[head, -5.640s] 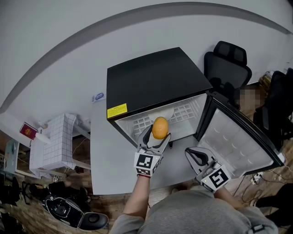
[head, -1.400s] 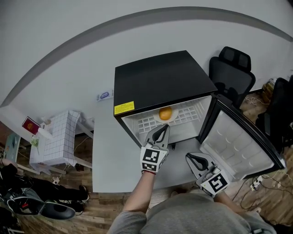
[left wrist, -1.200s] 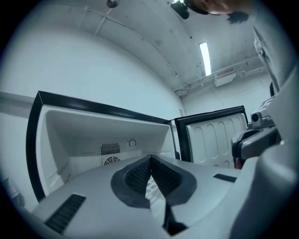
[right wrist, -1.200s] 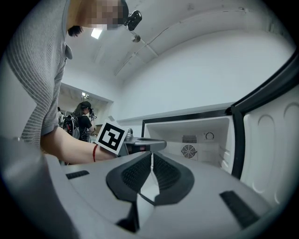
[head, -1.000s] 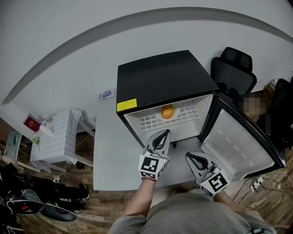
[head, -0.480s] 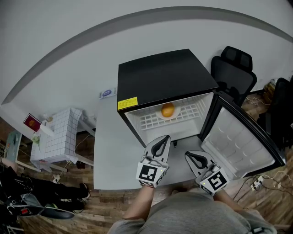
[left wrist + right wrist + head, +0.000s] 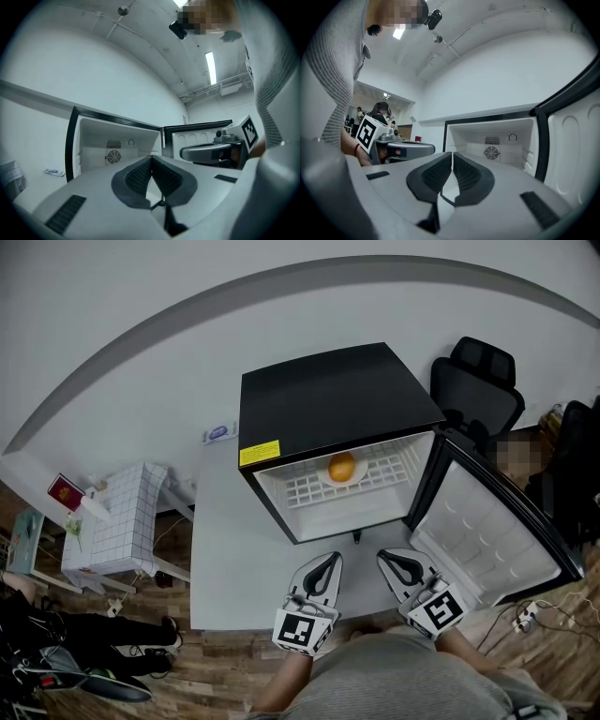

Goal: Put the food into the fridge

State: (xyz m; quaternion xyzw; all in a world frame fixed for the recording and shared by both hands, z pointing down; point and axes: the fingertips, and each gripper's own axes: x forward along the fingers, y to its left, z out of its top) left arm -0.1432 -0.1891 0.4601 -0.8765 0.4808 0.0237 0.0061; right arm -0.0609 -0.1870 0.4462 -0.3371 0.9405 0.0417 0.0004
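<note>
An orange (image 7: 342,467) lies on a white plate (image 7: 358,475) on the wire shelf inside the open black mini fridge (image 7: 333,404). The fridge door (image 7: 487,540) stands swung out to the right. My left gripper (image 7: 333,559) is shut and empty, low over the grey table in front of the fridge, well back from the orange. My right gripper (image 7: 382,557) hovers beside it, shut with nothing between its pads. The left gripper view shows its closed pads (image 7: 140,176) with the white fridge interior (image 7: 117,145) beyond. In the right gripper view the closed pads (image 7: 436,173) face the fridge interior (image 7: 497,140).
The grey table (image 7: 225,549) carries the fridge, with a small blue item (image 7: 217,433) near the wall. A white gridded stand (image 7: 117,521) sits to the left, a black office chair (image 7: 473,381) behind the fridge's right side. Bags lie on the wooden floor at lower left.
The left gripper, which held the orange earlier, has pulled back out of the fridge toward the person, empty. The orange stays on the plate inside. The right gripper has barely moved.
</note>
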